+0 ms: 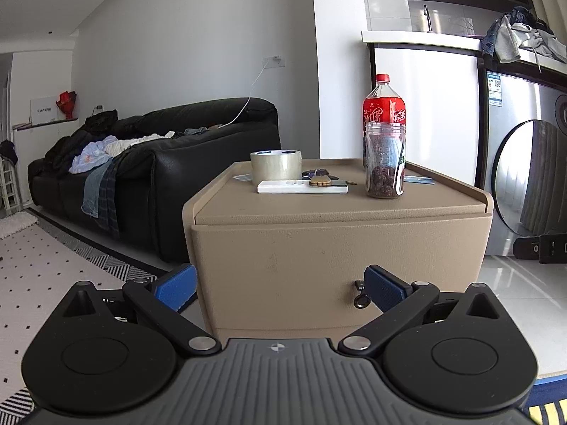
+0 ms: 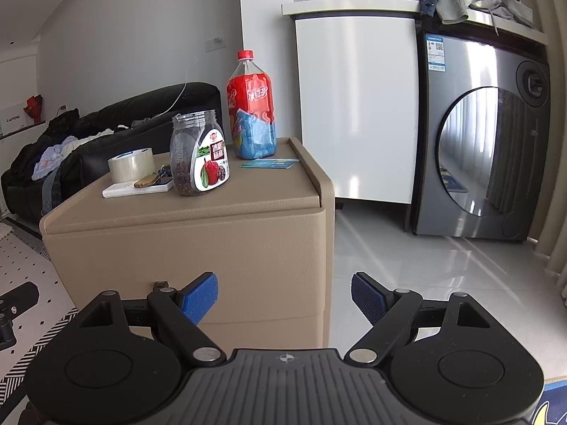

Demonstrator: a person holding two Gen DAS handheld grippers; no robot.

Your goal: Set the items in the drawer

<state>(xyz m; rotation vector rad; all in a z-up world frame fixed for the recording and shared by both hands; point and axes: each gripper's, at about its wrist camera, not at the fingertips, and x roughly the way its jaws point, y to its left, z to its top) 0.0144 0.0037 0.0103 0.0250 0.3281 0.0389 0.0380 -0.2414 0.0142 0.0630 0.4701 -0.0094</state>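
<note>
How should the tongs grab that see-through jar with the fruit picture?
Probably around the jar's straight middle, coming in level from the cabinet's front edge. It stands upright nearest that edge, with the tape roll to its left and the red bottle behind. The open right tongs look wide enough.

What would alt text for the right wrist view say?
The open right tool faces a closed tan drawer cabinet. On its top stand a tape roll, a snack jar and a red-capped bottle; a washing machine stands at right.
</note>
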